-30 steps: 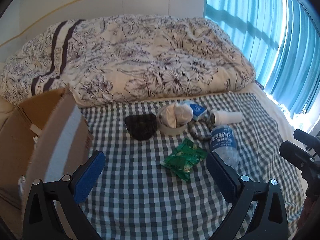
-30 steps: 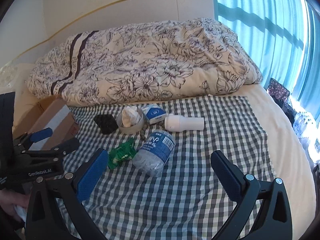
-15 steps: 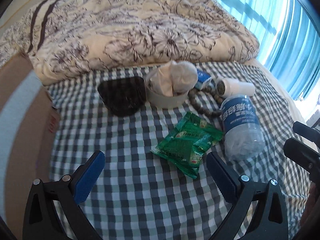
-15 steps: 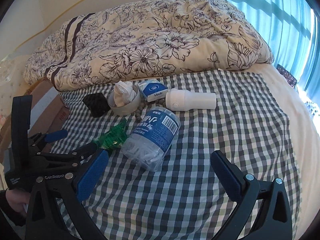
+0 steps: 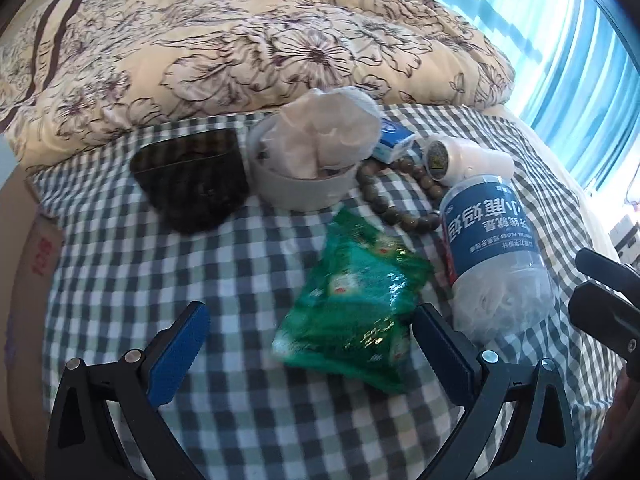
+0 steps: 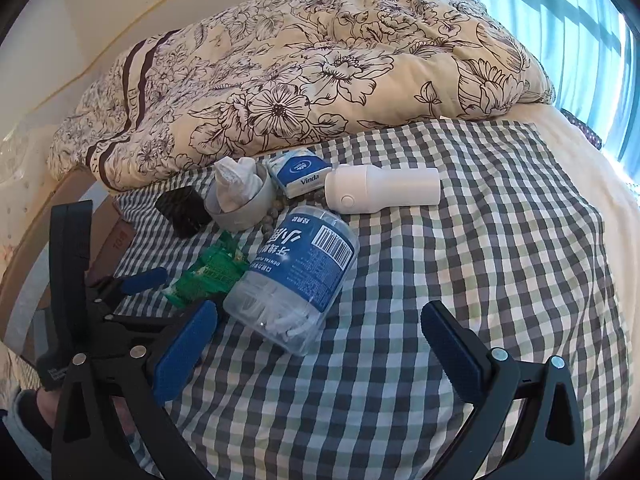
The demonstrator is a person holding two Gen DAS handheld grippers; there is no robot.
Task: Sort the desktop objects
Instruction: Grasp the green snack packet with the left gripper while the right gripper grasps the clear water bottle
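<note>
Checkered cloth [image 5: 120, 264] spread over bed, clutter grouped mid-cloth. Floss bottle [image 6: 296, 276] on its side, just ahead-left of right gripper [image 6: 320, 344], jaws wide apart, empty. Green snack packet [image 5: 352, 312] flat, long axis running away, between fingers of left gripper [image 5: 308, 344], spread apart, nearer; probably first pick.

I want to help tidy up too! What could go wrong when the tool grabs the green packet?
Two things, I think. The green packet lies against the clear floss jar, which is on its side, so a nudge from the open left tool might roll it across the checked cloth. The packet also looks thin and crinkly, so the fingers might slip off or pinch the cloth instead.
</note>
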